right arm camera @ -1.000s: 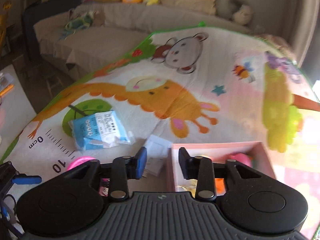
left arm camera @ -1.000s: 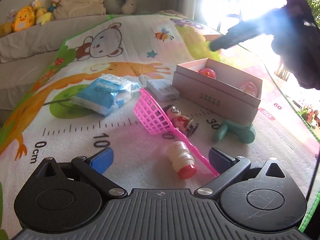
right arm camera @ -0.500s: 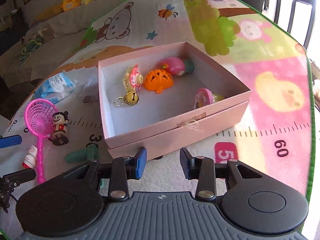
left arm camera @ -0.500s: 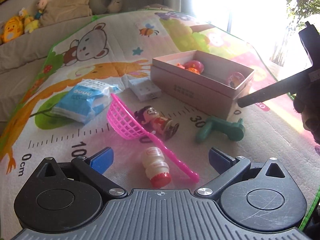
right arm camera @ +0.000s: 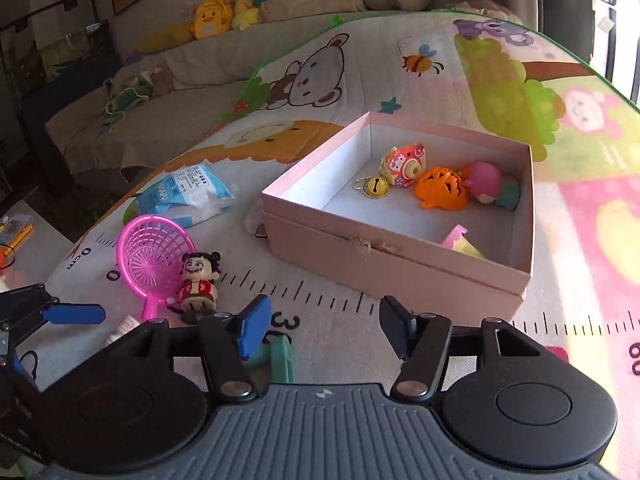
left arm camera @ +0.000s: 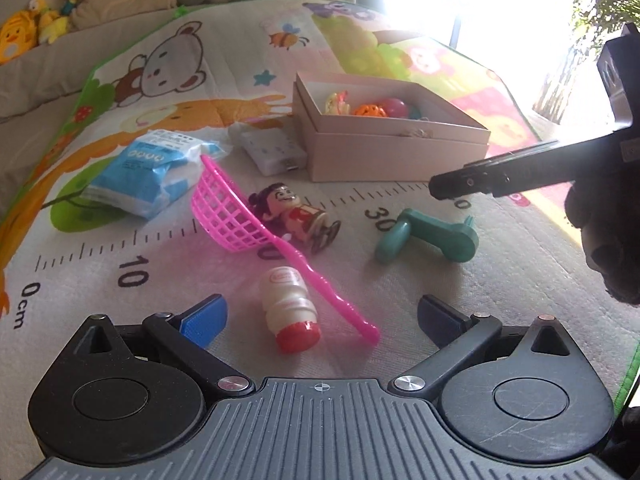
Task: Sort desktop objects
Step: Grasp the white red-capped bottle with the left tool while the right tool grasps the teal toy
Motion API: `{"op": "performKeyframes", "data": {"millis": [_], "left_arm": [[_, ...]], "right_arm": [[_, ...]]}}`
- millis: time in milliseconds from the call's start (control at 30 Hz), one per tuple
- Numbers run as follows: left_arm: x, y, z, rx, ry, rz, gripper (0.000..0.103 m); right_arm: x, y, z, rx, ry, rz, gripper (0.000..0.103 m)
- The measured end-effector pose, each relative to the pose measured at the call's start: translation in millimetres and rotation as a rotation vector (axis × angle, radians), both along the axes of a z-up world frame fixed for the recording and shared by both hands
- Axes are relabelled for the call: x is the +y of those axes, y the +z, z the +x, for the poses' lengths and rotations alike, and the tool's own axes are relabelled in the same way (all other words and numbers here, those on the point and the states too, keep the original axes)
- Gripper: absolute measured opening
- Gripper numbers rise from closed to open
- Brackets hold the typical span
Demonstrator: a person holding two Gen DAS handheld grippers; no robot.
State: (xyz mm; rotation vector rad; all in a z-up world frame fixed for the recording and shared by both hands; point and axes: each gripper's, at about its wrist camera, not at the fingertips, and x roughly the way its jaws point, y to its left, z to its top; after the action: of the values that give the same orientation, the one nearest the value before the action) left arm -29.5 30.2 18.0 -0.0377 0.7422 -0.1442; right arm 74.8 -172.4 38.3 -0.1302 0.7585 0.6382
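Note:
A pink box (left arm camera: pixel 400 152) (right arm camera: pixel 384 256) on the play mat holds several small toys. In front of it lie a pink toy net (left arm camera: pixel 228 212) (right arm camera: pixel 152 256), a doll figure (left arm camera: pixel 296 212) (right arm camera: pixel 198 280), a small white bottle with a red cap (left arm camera: pixel 290 308) and a green toy (left arm camera: pixel 432 236) (right arm camera: pixel 276 356). My left gripper (left arm camera: pixel 320 316) is open and empty, just short of the bottle. My right gripper (right arm camera: pixel 324 324) is open and empty, above the green toy and near the box's front wall. It also shows in the left wrist view (left arm camera: pixel 500 172).
A blue tissue pack (left arm camera: pixel 152 168) (right arm camera: pixel 188 196) and a white power strip (left arm camera: pixel 272 148) lie behind the net. Sofa with plush toys (right arm camera: pixel 216 20) stands beyond the mat. The mat's green edge (left arm camera: pixel 628 376) is at the right.
My right gripper has opened wider and dropped back from over the box to its front side. My left gripper has shifted so the bottle sits closer between its fingers.

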Motion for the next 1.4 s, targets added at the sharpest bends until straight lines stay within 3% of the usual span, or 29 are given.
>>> {"op": "performKeyframes", "data": {"millis": [167,267,333,467,533,667,700,867,1000,1067,1200,1267,1400], "left_arm": [[-14.2,-1.2,6.1,0.012,-0.060,-0.035,0.103],[-18.0,2.6,4.2,0.026,-0.141,-0.116,0.103],[-21.1,6.4,0.2,0.014,-0.159,-0.110,0.103],[-24.1,7.9,-4.1,0.011,-0.075,0.045,0.103],[-21.7,7.8,-6.4,0.018,-0.050,0.077,0.102],[-26.9,7.6,-10.5,0.023,-0.063,0.124,0.080],[-29.1,6.5,-11.4,0.021,-0.071,0.146,0.078],[-28.1,3.2,-16.0,-0.003,-0.061,0.292,0.078],[-8.6,6.5,-15.1,-0.014,0.044,0.374,0.082],[0.2,9.6,-15.0,-0.009,0.082,0.354,0.082],[4.0,16.1,-18.8,0.012,0.049,0.165,0.083],[-5.1,13.4,-14.9,0.021,0.044,0.121,0.083],[-19.6,6.1,-4.6,0.044,0.083,0.065,0.069]], "right_arm": [[-42.4,-14.5,-6.1,0.020,-0.154,0.029,0.061],[-56.4,-22.0,-10.4,0.045,-0.191,0.048,0.061],[-57.2,-26.8,-15.3,0.032,-0.197,0.035,0.061],[-53.9,-36.3,-24.7,-0.017,-0.217,0.033,0.066],[-50.6,-38.2,-28.8,-0.040,-0.224,0.028,0.069],[-46.3,-37.0,-33.5,-0.057,-0.207,0.017,0.069],[-46.2,-36.8,-34.0,-0.055,-0.206,0.019,0.069],[-46.8,-37.4,-38.0,-0.062,-0.214,0.020,0.070],[-48.2,-38.2,-36.5,-0.055,-0.224,0.026,0.075],[-48.2,-38.5,-36.0,-0.052,-0.226,0.028,0.078],[-48.8,-38.4,-36.5,-0.054,-0.228,0.033,0.081],[-49.0,-38.5,-36.5,-0.052,-0.229,0.035,0.081],[-48.2,-36.7,-39.4,-0.067,-0.228,0.028,0.081]]}}
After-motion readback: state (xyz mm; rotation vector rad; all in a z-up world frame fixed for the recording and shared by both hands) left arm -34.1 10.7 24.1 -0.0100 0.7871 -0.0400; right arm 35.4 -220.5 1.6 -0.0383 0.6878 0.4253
